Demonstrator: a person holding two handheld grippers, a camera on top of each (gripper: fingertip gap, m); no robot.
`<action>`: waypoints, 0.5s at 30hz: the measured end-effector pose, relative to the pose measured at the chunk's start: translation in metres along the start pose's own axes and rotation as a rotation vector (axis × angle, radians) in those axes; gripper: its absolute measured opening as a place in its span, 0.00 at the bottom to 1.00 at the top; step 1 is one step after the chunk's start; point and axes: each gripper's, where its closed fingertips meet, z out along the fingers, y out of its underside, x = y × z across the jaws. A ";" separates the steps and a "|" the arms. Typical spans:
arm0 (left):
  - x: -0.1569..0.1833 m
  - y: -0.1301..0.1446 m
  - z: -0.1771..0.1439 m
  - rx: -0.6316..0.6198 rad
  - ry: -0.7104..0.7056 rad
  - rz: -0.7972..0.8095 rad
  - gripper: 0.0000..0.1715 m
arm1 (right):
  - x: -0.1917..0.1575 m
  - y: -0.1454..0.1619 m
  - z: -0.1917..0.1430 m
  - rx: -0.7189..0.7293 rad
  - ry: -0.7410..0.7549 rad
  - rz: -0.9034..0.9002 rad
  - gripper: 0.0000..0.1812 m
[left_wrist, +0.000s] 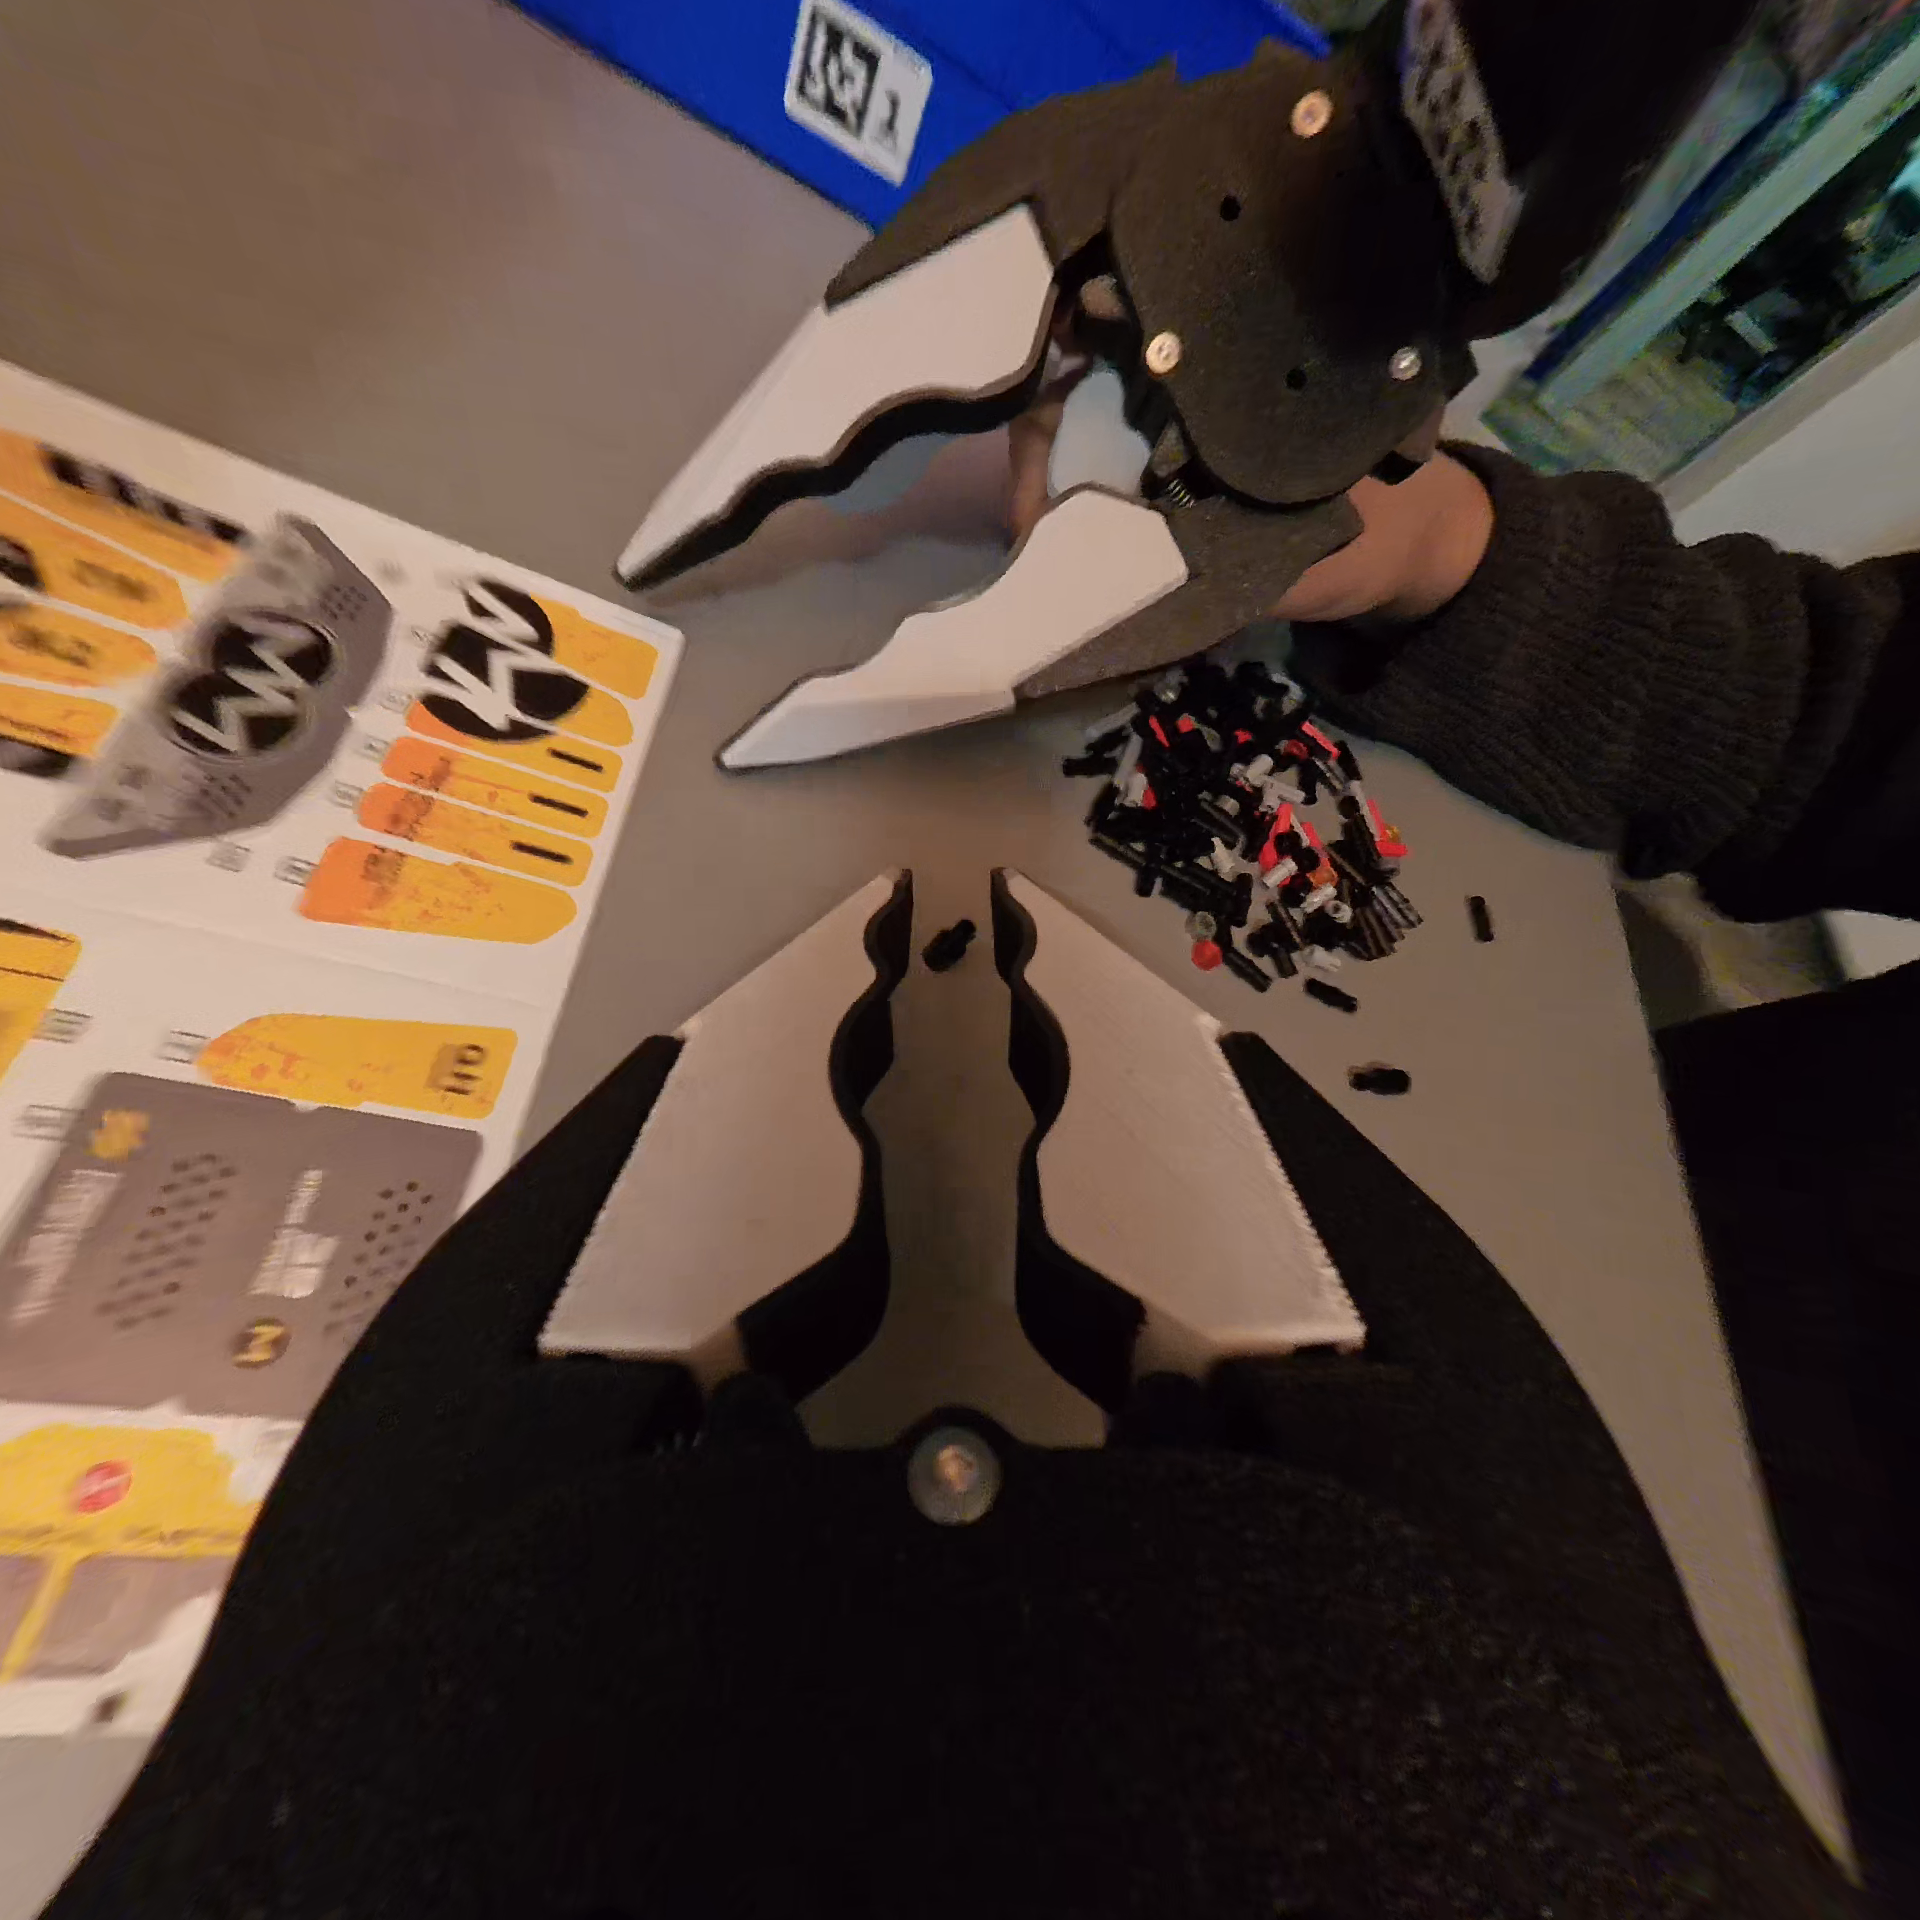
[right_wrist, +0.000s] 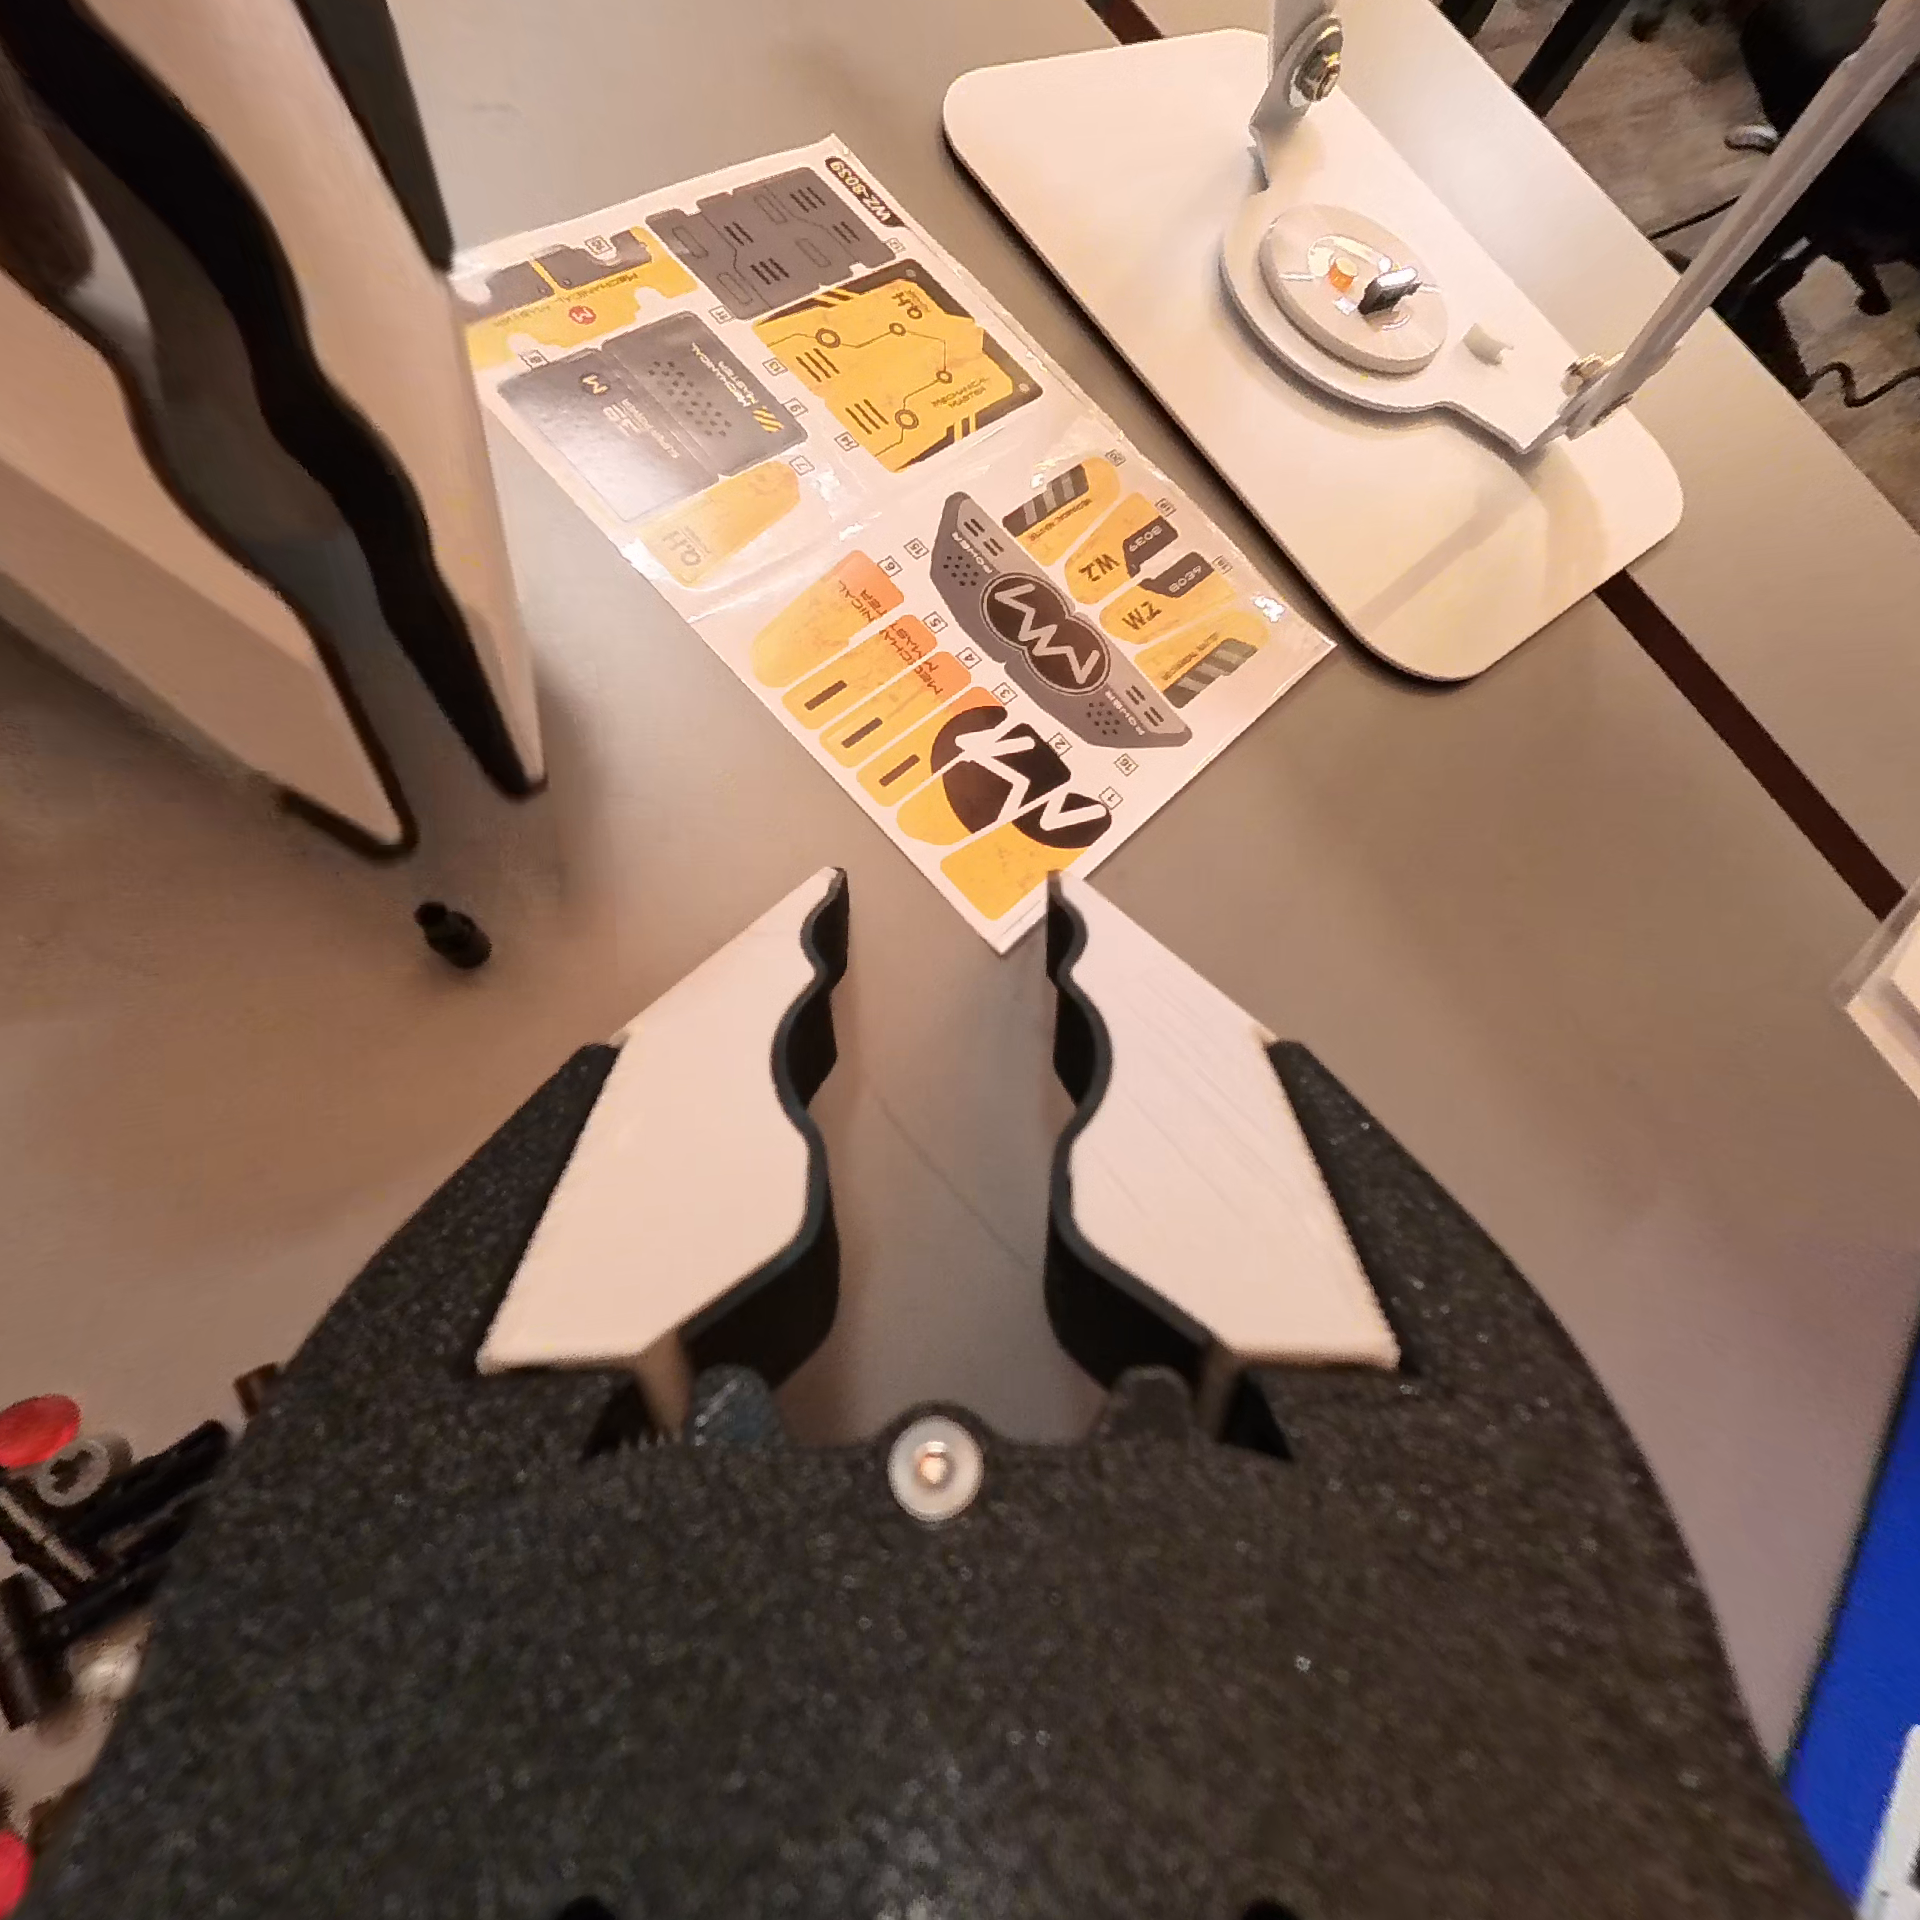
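Observation:
My left gripper (left_wrist: 949, 883) is open a little, just above the grey table. A small black pin (left_wrist: 948, 943) lies on the table between its fingertips, not clamped. A pile of small black, red and grey pins (left_wrist: 1247, 821) lies to its right. My right gripper (left_wrist: 681, 665) hovers open and empty beyond the pile, held by a hand in a dark sleeve. In the right wrist view my right gripper (right_wrist: 945, 883) is open, its right fingertip at the corner of a yellow and grey sticker sheet (right_wrist: 883, 540). The left gripper (right_wrist: 452, 810) stands over the black pin (right_wrist: 452, 930).
The sticker sheet (left_wrist: 312, 831) lies left of my left gripper. Loose black pins (left_wrist: 1379, 1081) lie near the table's right edge. A blue box (left_wrist: 727, 62) with a marker tag stands at the back. A white stand base (right_wrist: 1351, 416) sits beyond the sheet.

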 end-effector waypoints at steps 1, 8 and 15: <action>-0.003 -0.005 -0.005 0.015 -0.051 0.051 0.08 | 0.004 0.000 0.000 -0.001 0.019 -0.013 0.21; -0.025 -0.113 -0.076 0.224 -0.471 0.303 0.09 | 0.072 -0.075 -0.042 0.179 0.280 -0.021 0.21; -0.079 -0.205 -0.097 0.247 -0.895 0.340 0.15 | 0.136 -0.138 -0.054 0.311 0.167 0.452 0.22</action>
